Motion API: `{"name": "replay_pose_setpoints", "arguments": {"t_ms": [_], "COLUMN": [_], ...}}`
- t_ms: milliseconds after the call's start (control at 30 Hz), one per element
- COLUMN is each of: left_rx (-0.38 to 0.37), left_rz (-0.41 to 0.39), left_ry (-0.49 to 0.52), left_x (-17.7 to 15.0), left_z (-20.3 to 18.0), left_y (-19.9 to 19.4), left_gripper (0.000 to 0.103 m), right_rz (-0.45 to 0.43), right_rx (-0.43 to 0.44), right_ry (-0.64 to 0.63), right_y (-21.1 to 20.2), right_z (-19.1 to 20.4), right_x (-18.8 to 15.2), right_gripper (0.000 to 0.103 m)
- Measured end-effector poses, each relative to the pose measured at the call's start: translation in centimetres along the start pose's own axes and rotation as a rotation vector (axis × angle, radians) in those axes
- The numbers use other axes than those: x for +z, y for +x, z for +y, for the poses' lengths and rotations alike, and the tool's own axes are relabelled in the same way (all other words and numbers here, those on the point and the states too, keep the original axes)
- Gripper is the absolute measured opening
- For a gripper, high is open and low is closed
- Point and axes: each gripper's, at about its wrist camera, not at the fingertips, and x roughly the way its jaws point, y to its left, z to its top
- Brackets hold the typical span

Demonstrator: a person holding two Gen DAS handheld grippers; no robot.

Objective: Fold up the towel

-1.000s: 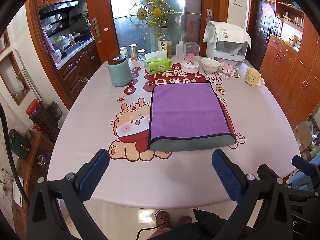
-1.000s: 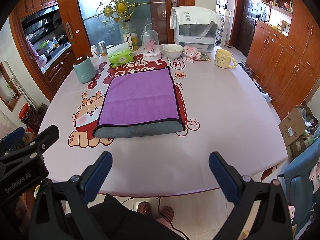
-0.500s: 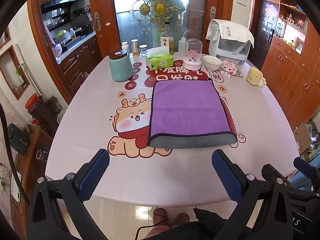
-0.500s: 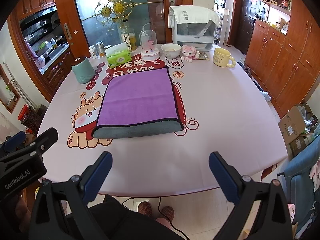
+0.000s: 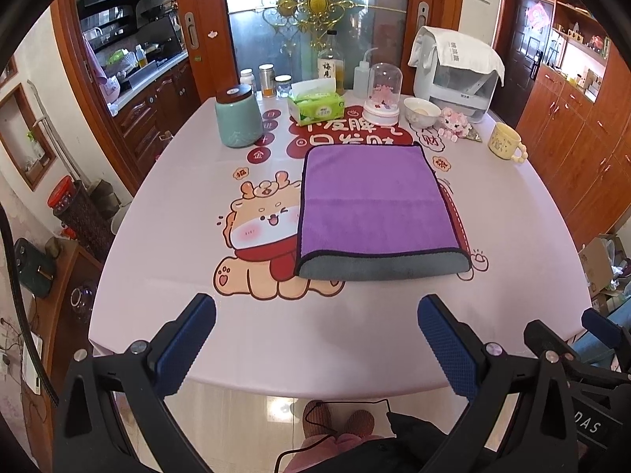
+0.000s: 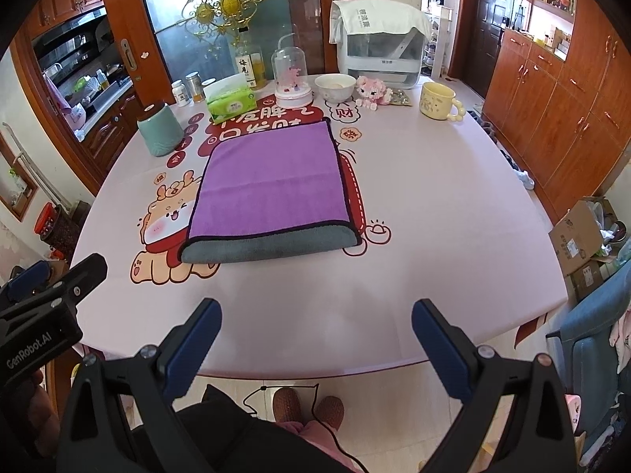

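A purple towel [image 5: 372, 201] with a grey underside lies folded flat in the middle of the pink table [image 5: 177, 205]; its grey fold edge faces me. It also shows in the right wrist view [image 6: 272, 181]. My left gripper [image 5: 317, 307] is open and empty, held back above the table's near edge, well short of the towel. My right gripper [image 6: 315, 309] is open and empty too, above the near edge. The left gripper's body shows at the left of the right wrist view [image 6: 43, 307].
At the table's far side stand a teal jar [image 5: 238, 120], a green tissue box [image 5: 317, 106], a glass dome [image 5: 382, 96], a white bowl [image 5: 422, 112], a pink plush toy [image 5: 455, 122], a yellow mug [image 5: 504, 144] and a covered appliance [image 5: 457, 71]. Wooden cabinets [image 6: 552, 90] line the right.
Both grippers have pulled back slightly and tilted up; the towel sits a little farther away in view. The towel has not moved. Both jaws stay open.
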Motion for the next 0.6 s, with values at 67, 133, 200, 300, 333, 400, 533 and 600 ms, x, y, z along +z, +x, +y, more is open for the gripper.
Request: {"name": "replay_pose_setpoints", "arguments": {"t_ms": [67, 133, 200, 300, 333, 400, 533, 600], "left_rx": [-0.007, -0.016, -0.025, -0.043, -0.048, -0.057, -0.082, -0.074], "left_rz": [0.011, 0.023, 0.032, 0.054, 0.060, 0.071, 0.078, 0.081], "left_ry": [0.004, 0.011, 0.018, 0.029, 0.032, 0.042, 0.071, 0.085], "left_x": [-0.1, -0.2, -0.3, -0.4, -0.5, -0.6, -0.7, -0.7], "left_z": [0.3, 0.5, 0.7, 1.2, 1.3, 1.8, 2.4, 2.6], "left_y": [0.1, 0.3, 0.6, 1.1, 1.3, 1.8, 2.5, 2.9], "left_gripper": [0.102, 0.102, 0.102, 0.102, 0.102, 0.102, 0.102, 0.102], "right_rz": [0.006, 0.011, 0.015, 0.018, 0.019, 0.021, 0.007, -0.011], "right_rx": [-0.015, -0.030, -0.042, -0.058, -0.062, -0.069, -0.052, -0.038], "right_ry": [-0.002, -0.002, 0.005, 0.023, 0.030, 0.043, 0.059, 0.045], "right_y": [0.0, -0.1, -0.2, -0.3, -0.3, -0.3, 0.0, 0.2], "right_z": [0.3, 0.5, 0.7, 1.0, 1.1, 1.4, 1.9, 2.3], "right_x": [-0.1, -0.1, -0.2, -0.4, -0.4, -0.4, -0.4, -0.4], "right_gripper": [0.098, 0.098, 0.098, 0.098, 0.098, 0.098, 0.098, 0.098]}}
